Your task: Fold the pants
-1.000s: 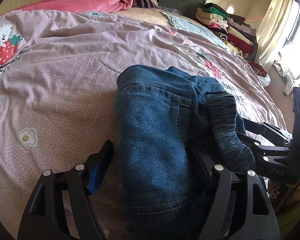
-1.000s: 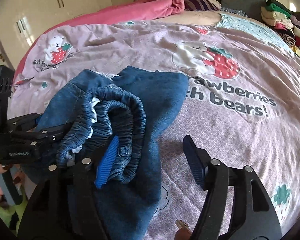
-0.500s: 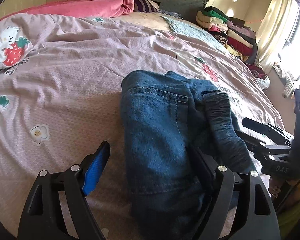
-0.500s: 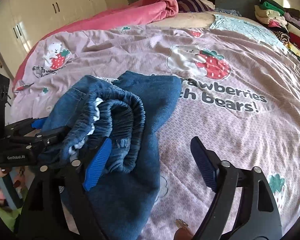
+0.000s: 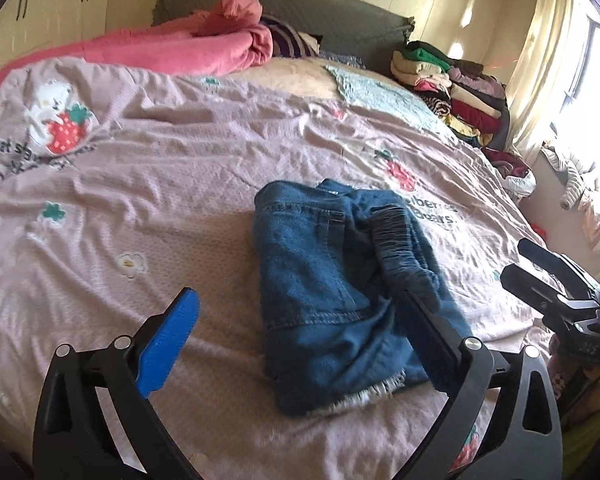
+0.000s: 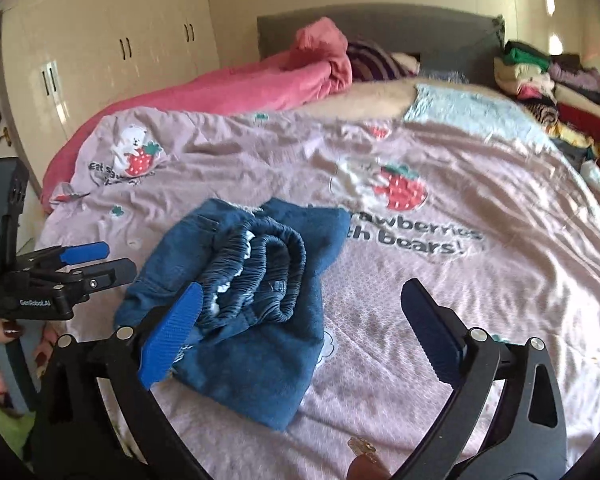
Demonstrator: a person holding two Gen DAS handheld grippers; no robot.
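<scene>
Left gripper [image 5: 296, 340] has just been opening, jaws wide, gripping nothing; right gripper [image 6: 300, 320] likewise, empty; folded denim pants [image 5: 332, 292] lie centre frame on the pink bedspread [image 5: 140, 200].

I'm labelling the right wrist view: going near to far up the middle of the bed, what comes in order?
Folded jeans → strawberry bear print → pale blue blanket → grey headboard.
</scene>
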